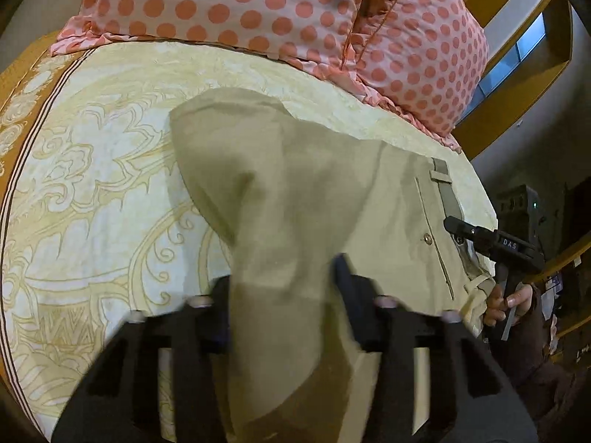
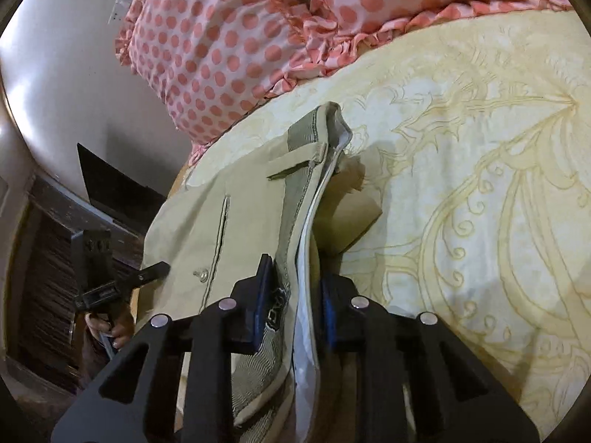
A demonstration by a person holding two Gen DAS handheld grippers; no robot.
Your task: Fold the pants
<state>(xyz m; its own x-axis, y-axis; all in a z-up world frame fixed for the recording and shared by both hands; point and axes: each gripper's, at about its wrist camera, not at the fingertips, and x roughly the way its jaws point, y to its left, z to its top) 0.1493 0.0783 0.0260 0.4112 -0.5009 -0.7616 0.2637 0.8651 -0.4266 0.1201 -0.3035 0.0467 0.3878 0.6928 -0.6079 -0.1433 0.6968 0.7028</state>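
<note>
Khaki pants lie on a cream patterned bedspread. My left gripper is shut on a fold of the pant leg, lifted off the bed and draped between its fingers. My right gripper is shut on the waistband of the pants, near a belt loop and the buttoned back pocket. The right gripper also shows in the left wrist view at the waistband edge. The left gripper shows in the right wrist view, small, at the far left.
Pink polka-dot pillows lie along the head of the bed, also in the right wrist view. The bed's edge is near the waistband. Dark furniture stands beside the bed. A wooden frame is at the upper right.
</note>
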